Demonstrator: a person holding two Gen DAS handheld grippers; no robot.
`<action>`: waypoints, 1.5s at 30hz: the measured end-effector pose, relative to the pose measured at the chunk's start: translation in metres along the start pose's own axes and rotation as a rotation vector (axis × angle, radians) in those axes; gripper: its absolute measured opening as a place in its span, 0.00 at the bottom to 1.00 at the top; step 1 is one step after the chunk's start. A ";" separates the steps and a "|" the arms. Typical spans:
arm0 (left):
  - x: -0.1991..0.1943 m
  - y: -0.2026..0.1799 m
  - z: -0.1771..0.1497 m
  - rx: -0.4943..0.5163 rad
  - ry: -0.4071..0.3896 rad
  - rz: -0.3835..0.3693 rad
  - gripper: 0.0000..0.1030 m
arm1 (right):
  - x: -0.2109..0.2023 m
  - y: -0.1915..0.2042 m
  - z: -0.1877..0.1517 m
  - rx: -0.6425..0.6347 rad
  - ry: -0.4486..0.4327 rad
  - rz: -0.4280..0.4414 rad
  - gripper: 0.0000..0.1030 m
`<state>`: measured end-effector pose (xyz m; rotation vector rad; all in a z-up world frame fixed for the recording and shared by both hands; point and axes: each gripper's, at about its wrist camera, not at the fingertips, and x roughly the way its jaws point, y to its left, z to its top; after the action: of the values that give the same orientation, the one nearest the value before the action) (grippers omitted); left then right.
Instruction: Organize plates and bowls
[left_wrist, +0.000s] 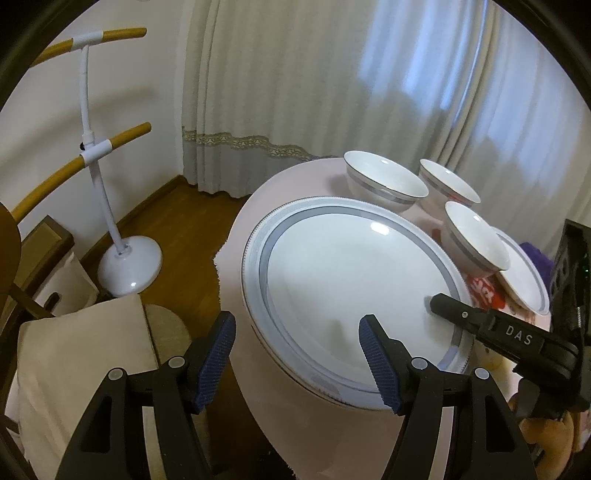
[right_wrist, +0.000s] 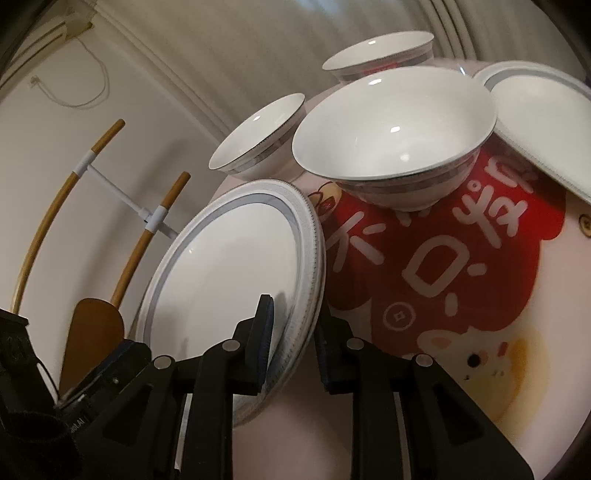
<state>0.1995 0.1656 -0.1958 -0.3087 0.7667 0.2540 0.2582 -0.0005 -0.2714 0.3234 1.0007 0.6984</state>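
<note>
Large plate (left_wrist: 351, 291), white with grey-blue rim band, sits at the near-left part of the round table (left_wrist: 258, 206), its left edge close to the table's edge. Right tongs (right_wrist: 291, 332) are clamped on its near-right rim: one pad (right_wrist: 264, 332) on the top face, the other under the rim, plate (right_wrist: 229, 277) tilted in that view. From the left wrist camera the right tongs (left_wrist: 439, 302) come in from the right, upper finger lying on the plate's surface. Left tongs (left_wrist: 299, 354) are spread wide, not gripping anything; right blue pad (left_wrist: 380, 365) is over the plate's near rim, left pad (left_wrist: 218, 362) is off past the table edge. Whether the pad touches the plate, can't tell. Three bowls beyond the plate, same white with grey band: near bowl (right_wrist: 395, 136) just right of the plate's far edge, standing on the red print of the tablecloth (right_wrist: 461, 258); left bowl (right_wrist: 258, 136) behind the plate; far bowl (right_wrist: 380, 51) at the table's far edge. Second plate (right_wrist: 539, 122) lies to the right of the near bowl, close beside it. Off the table: white floor stand with wooden bars (left_wrist: 99, 155) on the wooden floor at left, pale curtain (left_wrist: 314, 81) behind, cushioned chair (left_wrist: 85, 362) near left.
</note>
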 end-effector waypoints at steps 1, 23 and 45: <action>-0.002 -0.001 0.000 0.000 -0.003 0.001 0.63 | -0.003 0.001 0.000 -0.006 -0.005 0.003 0.24; -0.020 -0.207 -0.019 0.191 0.018 -0.242 0.67 | -0.194 -0.138 -0.008 0.038 -0.208 -0.224 0.31; 0.106 -0.309 0.018 0.024 0.181 -0.093 0.65 | -0.143 -0.260 0.092 0.096 -0.162 -0.232 0.31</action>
<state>0.3879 -0.1019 -0.2035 -0.3473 0.9304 0.1302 0.3873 -0.2830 -0.2728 0.3353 0.9018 0.4086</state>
